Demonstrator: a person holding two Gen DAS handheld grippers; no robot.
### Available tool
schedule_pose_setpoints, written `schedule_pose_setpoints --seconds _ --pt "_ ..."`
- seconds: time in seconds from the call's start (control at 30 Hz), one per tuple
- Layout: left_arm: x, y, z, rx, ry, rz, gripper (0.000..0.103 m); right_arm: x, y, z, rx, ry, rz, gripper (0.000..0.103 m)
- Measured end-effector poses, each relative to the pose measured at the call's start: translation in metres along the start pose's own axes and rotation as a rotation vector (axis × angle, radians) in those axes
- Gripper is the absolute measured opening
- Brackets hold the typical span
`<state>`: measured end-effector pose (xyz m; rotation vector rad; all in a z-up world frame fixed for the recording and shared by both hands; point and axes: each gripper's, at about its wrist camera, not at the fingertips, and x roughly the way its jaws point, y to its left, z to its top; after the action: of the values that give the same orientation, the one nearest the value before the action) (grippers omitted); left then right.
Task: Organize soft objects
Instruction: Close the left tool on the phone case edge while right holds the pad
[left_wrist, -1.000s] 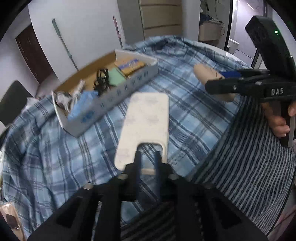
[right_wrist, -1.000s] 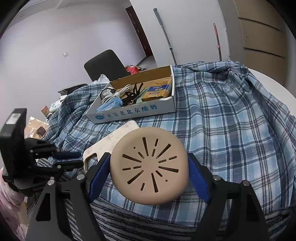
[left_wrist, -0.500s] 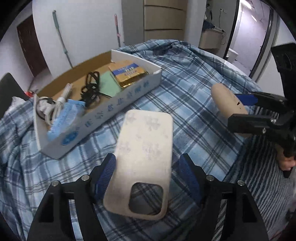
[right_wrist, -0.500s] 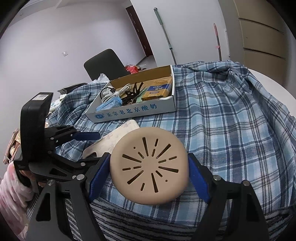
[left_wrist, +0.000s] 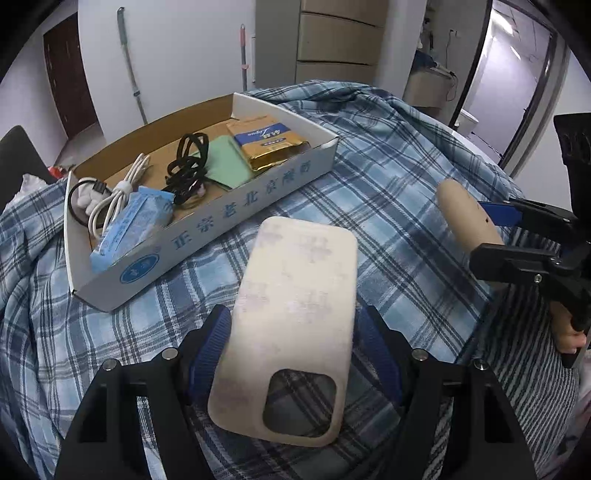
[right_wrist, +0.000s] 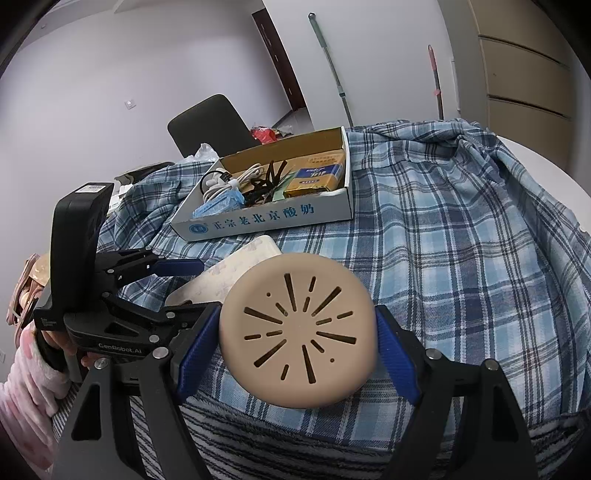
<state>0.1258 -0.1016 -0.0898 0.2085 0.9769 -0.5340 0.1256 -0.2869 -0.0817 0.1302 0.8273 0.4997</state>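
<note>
**Step in hand: left gripper releasing the case, right gripper holding the disc**

Blue plaid cloth (left_wrist: 388, 192) covers the work surface, with a striped fabric at its near edge. On the cloth stands a shallow cardboard box (left_wrist: 236, 218), already holding white cables, a black cord, a green item, a gold packet and a blue packet.

Just in front of the box lies the cream phone case (left_wrist: 295, 317), flat on the cloth, camera cut-out nearest the left gripper (left_wrist: 291, 354). The jaws of this gripper are opening; the case sits between the blue pads, which no longer appear to press its edges.

The right gripper (right_wrist: 299, 336) is clamped on the tan slotted disc (right_wrist: 297, 330), gripped at both edges above the cloth (clear of the box).

Judged step: sorting soft items toward the box. The next move probably calls for re-gripping or leaving the case, then carrying the disc over the box wall and lowering it into a free space.
</note>
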Motion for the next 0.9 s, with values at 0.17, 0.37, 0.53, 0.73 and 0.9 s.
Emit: schedule_pose_setpoints --seconds 0.17,0.37,0.53,0.73,0.9 --pt "0.006 -0.006 0.000 0.030 0.024 0.030 0.080 0.001 0.000 -0.001 0.001 0.003 -0.003 0.080" --pt "0.014 -0.005 -0.001 0.028 0.060 0.055 0.082 0.003 -0.001 -0.001 0.002 0.013 -0.001 0.080" --pt "0.014 -0.001 -0.001 0.008 0.060 0.031 0.078 0.003 -0.002 -0.001 0.006 0.012 -0.002 0.080" --pt "0.006 -0.006 -0.002 0.039 0.015 0.037 0.076 0.002 -0.001 0.000 0.004 0.010 -0.006 0.080" --pt "-0.024 -0.020 -0.009 0.096 -0.144 0.064 0.016 -0.003 0.000 0.000 0.000 -0.017 -0.014 0.080"
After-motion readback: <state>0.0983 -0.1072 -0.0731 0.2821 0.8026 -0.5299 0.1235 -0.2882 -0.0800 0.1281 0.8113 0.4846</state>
